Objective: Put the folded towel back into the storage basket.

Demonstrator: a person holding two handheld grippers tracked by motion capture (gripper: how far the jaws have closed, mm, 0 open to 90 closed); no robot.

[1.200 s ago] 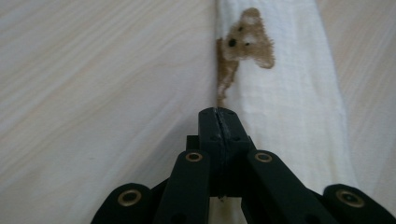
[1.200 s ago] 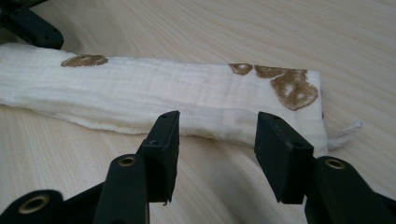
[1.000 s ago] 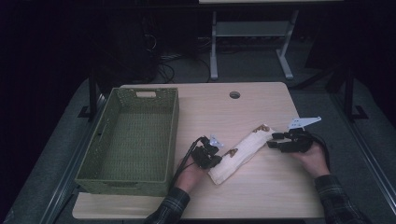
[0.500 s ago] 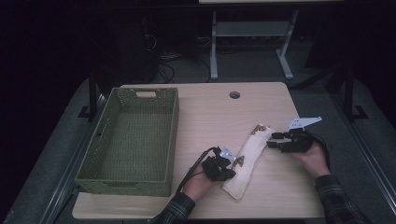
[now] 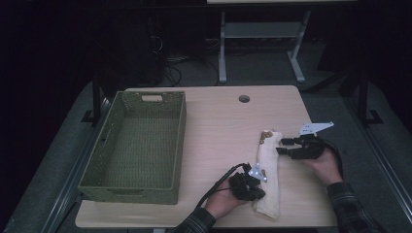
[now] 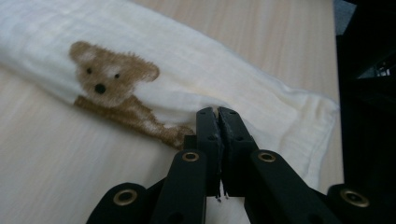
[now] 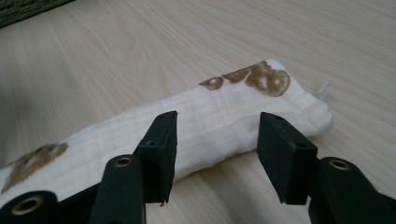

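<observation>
A cream cloth [image 5: 268, 162] printed with brown bears lies folded into a long strip on the wooden table [image 5: 218, 126], running from the far side toward the near edge. My left gripper [image 5: 257, 189] is at the strip's near end. In the left gripper view its jaws [image 6: 218, 114] are shut together on a fold of the cloth [image 6: 196, 60], just below a bear print. My right gripper [image 5: 282, 145] rests beside the far end. It stands open [image 7: 217, 129], and the cloth [image 7: 210, 112] lies just beyond its tips, untouched by the pads.
A green woven basket [image 5: 179, 141] with nothing in it stands on the left half of the table. A round cable hole [image 5: 244, 98] sits near the far edge. Dark floor and a desk frame [image 5: 222, 43] lie beyond the table.
My left hand has moved right along the near edge and dragged the cloth's near end with it. The strip has swung from a diagonal to nearly straight. The right gripper has kept still.
</observation>
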